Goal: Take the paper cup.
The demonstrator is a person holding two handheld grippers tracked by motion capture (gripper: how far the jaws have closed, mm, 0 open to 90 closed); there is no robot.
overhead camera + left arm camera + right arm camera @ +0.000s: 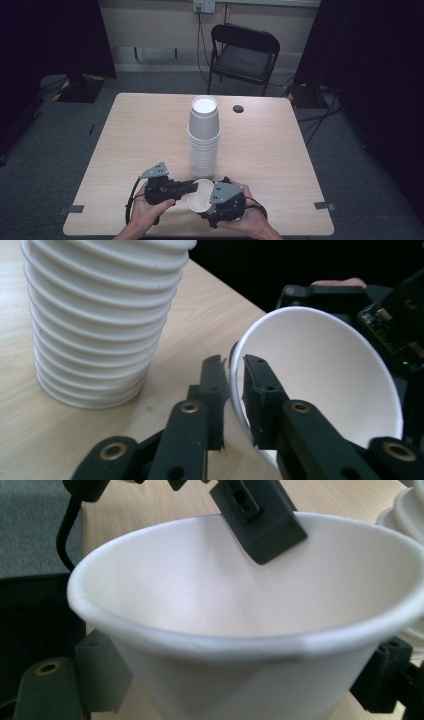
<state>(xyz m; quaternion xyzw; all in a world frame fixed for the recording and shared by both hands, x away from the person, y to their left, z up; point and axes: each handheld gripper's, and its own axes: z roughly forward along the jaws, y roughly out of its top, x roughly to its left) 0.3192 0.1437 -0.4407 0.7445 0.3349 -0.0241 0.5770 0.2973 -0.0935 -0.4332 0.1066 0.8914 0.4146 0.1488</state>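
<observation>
Hands at the near table [130,125] edge hold both grippers around one cup [200,201], just near of the cup stack [204,137]. From the left gripper [236,385] view, its jaws straddle the cup's [320,370] rim, one inside, one outside, a slim gap showing beside the wall; the stack [100,320] stands far-left. From the right gripper [240,680] view, its wide jaws clasp the cup's [240,620] body on both sides.
</observation>
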